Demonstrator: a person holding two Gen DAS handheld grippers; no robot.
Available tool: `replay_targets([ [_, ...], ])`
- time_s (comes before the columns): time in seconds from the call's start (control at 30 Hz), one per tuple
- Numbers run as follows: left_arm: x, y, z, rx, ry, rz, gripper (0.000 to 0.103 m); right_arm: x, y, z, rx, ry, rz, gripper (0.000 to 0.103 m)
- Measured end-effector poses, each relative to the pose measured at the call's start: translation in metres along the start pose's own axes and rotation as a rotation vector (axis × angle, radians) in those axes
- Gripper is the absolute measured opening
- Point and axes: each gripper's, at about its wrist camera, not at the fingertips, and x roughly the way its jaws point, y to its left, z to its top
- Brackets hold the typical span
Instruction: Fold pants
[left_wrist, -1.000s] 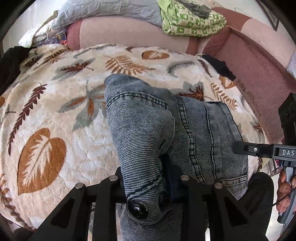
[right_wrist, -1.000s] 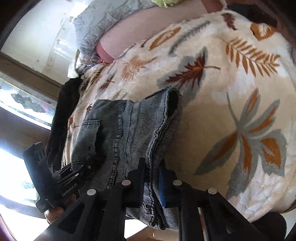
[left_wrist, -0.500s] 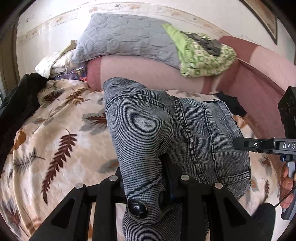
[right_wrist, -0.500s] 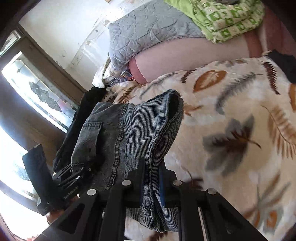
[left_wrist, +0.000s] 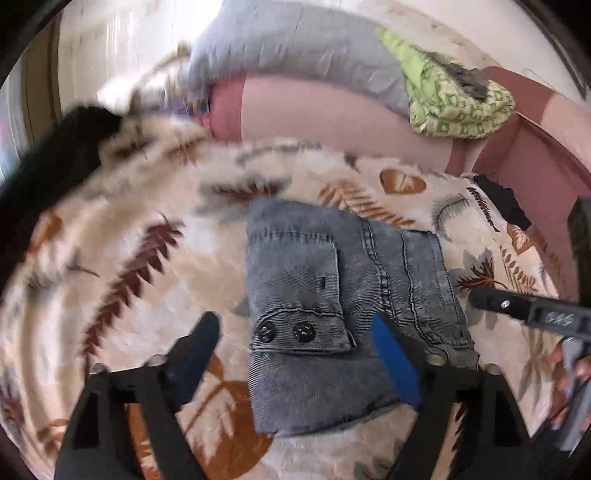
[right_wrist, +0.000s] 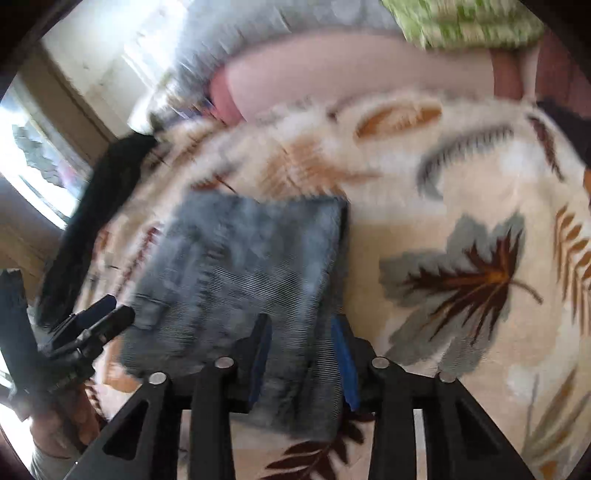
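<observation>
Two tools were seen above a folded pair of grey jeans (left_wrist: 332, 314) laid flat on a leaf-patterned blanket (left_wrist: 147, 266). The left tool (left_wrist: 299, 343) was spread wide, gripping nothing, its fingers astride the jeans' near edge. The right tool (right_wrist: 301, 354) was partly open around the jeans' near right edge; contact could not be told through the blur.
</observation>
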Motion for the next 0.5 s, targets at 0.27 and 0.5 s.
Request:
replay_targets([
  [0.27, 0.029, -0.013, -0.024, 0.055, 0.121, 0.108, 0.092, 0.031, 0.002, -0.029, -0.046, 0.121, -0.123, 0.069],
  [0.5, -0.026, -0.018, -0.023, 0.035, 0.038, 0.162, 0.092, -0.050, 0.019, -0.051, -0.096, -0.075, -0.166, 0.087],
])
